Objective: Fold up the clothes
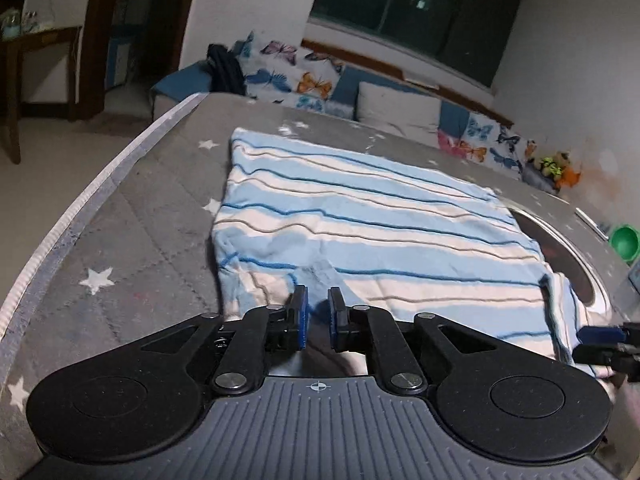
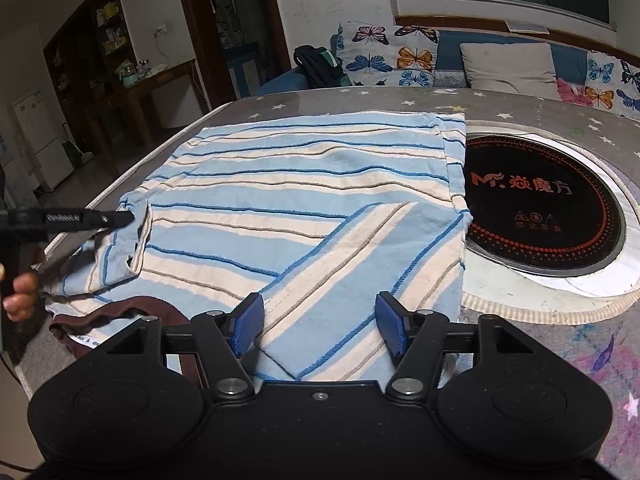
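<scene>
A blue, cream and brown striped shirt (image 2: 280, 196) lies flat on the grey star-patterned table cover (image 2: 560, 340), with one sleeve folded diagonally across its near part (image 2: 340, 264). It also shows in the left wrist view (image 1: 360, 216). My right gripper (image 2: 320, 326) is open, its blue pads on either side of the folded sleeve's near end. My left gripper (image 1: 318, 316) is nearly closed with a narrow gap, low over the shirt's near left edge; it also shows in the right wrist view (image 2: 120, 218) at the other sleeve. Whether it pinches cloth I cannot tell.
A round black induction hob (image 2: 544, 200) is set in the table right of the shirt, partly under its edge. A sofa with butterfly cushions (image 2: 400, 56) stands behind the table. A green bowl (image 1: 624, 242) sits far right. The table's left edge (image 1: 80, 200) drops to the floor.
</scene>
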Tool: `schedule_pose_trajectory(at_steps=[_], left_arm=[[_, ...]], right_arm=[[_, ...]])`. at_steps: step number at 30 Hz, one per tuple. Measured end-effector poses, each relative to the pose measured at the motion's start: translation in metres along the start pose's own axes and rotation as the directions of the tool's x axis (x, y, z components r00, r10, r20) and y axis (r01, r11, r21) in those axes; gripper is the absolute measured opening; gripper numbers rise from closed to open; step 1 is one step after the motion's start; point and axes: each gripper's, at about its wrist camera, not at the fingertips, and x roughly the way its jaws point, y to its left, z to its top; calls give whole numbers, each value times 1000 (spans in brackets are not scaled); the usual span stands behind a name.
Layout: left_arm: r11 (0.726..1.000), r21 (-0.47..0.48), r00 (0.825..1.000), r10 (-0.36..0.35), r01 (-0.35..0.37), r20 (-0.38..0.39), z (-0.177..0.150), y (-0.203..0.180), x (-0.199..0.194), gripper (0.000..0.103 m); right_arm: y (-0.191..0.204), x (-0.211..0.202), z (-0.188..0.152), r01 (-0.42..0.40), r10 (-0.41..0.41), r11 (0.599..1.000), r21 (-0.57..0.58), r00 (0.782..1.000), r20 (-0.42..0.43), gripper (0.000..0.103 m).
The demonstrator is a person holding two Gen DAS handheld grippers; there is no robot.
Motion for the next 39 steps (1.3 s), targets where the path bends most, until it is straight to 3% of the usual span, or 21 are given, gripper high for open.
schedule_pose_trajectory(at_steps=[4, 13, 17, 21, 24, 27, 32, 35, 39], left_arm=[[999, 24, 1000, -25, 25, 14, -12, -3, -16, 27], [993, 121, 999, -23, 19, 32, -28, -30, -30, 30], [988, 118, 995, -104, 102, 6, -34, -40, -32, 36], [983, 158, 996, -92, 92, -6, -39, -52, -29, 40], [988, 117, 994, -106, 102, 23, -34, -50, -35, 40], [996, 64, 996, -67, 63, 60, -31, -44, -41, 41], [996, -6, 996, -88, 88, 10, -38, -40, -35, 44], [995, 12, 995, -102, 102, 16, -43, -53, -29, 53], [987, 28, 987, -161, 160, 16, -44, -66, -30, 53]], right_arm=[[0, 1, 1, 0, 0, 1000, -2, 1000, 1, 67], [3, 3, 1, 9, -9, 1000, -8, 1000, 0, 69], [5, 4, 0, 14, -14, 1000, -14, 1000, 1, 70], [6, 4, 0, 14, -14, 1000, -15, 1000, 0, 72], [5, 3, 0, 10, -10, 1000, -10, 1000, 0, 72], [4, 3, 0, 7, -7, 1000, -7, 1000, 2, 72], [4, 3, 0, 7, -6, 1000, -8, 1000, 5, 73], [5, 3, -1, 5, -5, 1000, -9, 1000, 6, 73], [5, 3, -1, 5, -5, 1000, -8, 1000, 7, 73]])
